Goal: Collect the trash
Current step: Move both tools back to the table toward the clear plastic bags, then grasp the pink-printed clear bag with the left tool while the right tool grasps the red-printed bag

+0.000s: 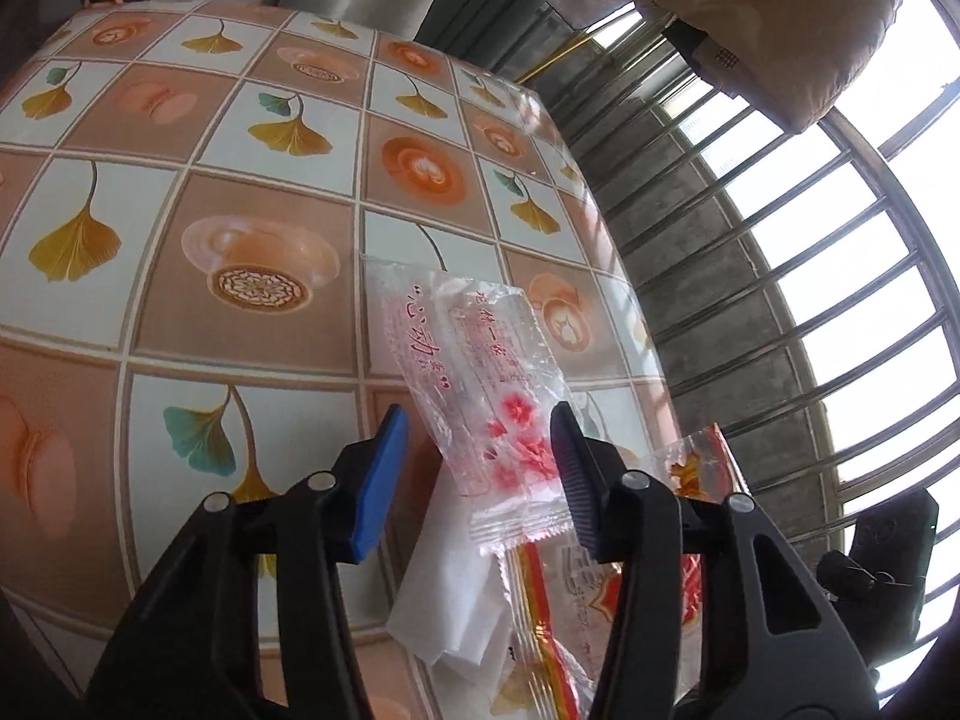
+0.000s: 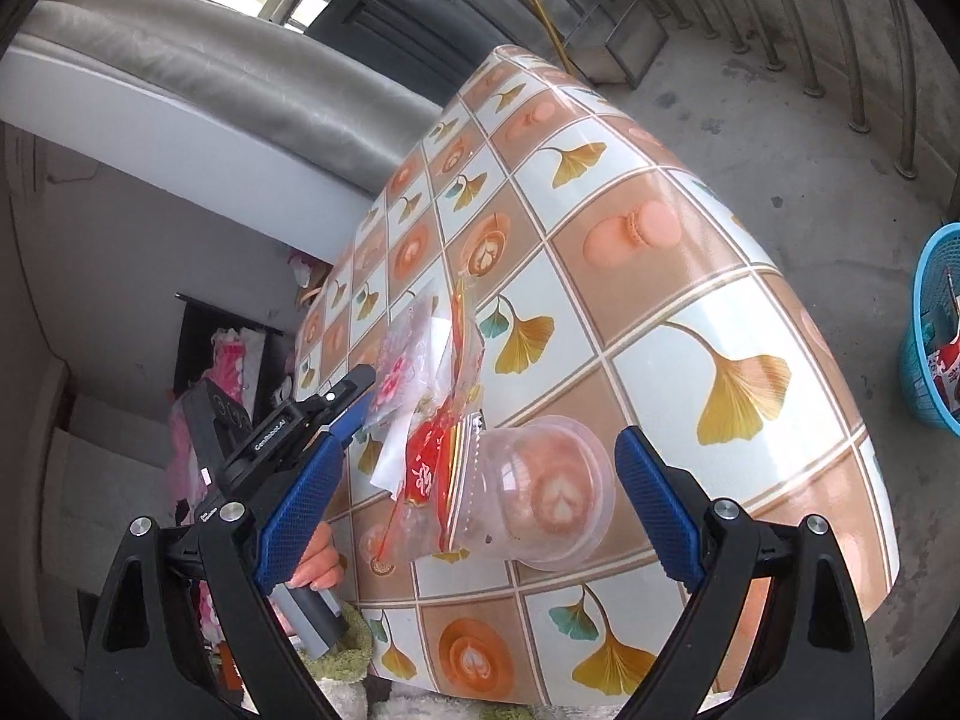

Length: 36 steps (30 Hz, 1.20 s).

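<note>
Ginkgo-and-coffee checked tablecloth (image 1: 180,312); pink-flowered clear wrapper (image 1: 480,384); turquoise basket (image 2: 930,330)

Both wrist views look closely across the table (image 1: 240,120), sharing its wrappers (image 2: 414,360).

Wrappers (image 1: 492,396) and cup (image 2: 540,498) on table (image 2: 690,312)

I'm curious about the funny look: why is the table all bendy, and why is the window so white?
Left wrist view: the fisheye lens curves the table grid, and daylight washes the window out to white. Right wrist view: the same bending, soft glare on the tablecloth, and the clear cup stays sharp.
</note>
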Available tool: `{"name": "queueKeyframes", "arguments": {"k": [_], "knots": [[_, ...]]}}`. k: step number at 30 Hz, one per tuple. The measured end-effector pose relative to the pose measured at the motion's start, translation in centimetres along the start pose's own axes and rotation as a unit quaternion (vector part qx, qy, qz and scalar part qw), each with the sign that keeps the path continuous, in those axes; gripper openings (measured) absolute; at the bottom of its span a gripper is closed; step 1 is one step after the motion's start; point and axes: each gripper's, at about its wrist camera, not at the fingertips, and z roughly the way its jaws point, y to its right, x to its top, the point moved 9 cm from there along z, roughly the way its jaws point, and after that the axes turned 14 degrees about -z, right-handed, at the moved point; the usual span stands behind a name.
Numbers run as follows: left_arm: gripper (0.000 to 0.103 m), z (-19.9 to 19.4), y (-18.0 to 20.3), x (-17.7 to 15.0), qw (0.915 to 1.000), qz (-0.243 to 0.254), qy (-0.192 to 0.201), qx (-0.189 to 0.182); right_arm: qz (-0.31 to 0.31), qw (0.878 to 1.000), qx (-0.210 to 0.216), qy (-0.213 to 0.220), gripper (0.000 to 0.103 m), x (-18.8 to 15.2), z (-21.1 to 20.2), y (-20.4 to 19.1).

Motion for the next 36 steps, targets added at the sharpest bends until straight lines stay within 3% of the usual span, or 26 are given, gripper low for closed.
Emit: {"name": "queueKeyframes", "arguments": {"k": [6,12,22,31,36], "knots": [[0.022,0.3,-0.4,0.2,1.0,0.005,0.002,0.003,-0.006,1.0,0.004,-0.01,0.089,0.1,1.0,-1.1],[0.005,-0.5,-0.2,0.5,0.9998,0.006,0.01,-0.018,-0.007,1.0,0.005,-0.017,0.089,0.0,1.7,-1.6],[0.0,-4.3,1.4,0.7,0.9971,0.024,0.055,-0.047,-0.006,1.0,-0.005,-0.009,0.089,0.1,1.4,-1.1],[0.0,-7.6,3.3,0.8,0.9878,0.088,0.128,-0.015,-0.055,0.997,-0.057,-0.025,0.066,-0.3,2.2,-0.8],[0.0,-7.7,3.5,0.6,0.9862,0.099,0.132,-0.009,-0.07,0.994,-0.08,-0.024,0.041,-0.4,2.2,-0.6]]}}
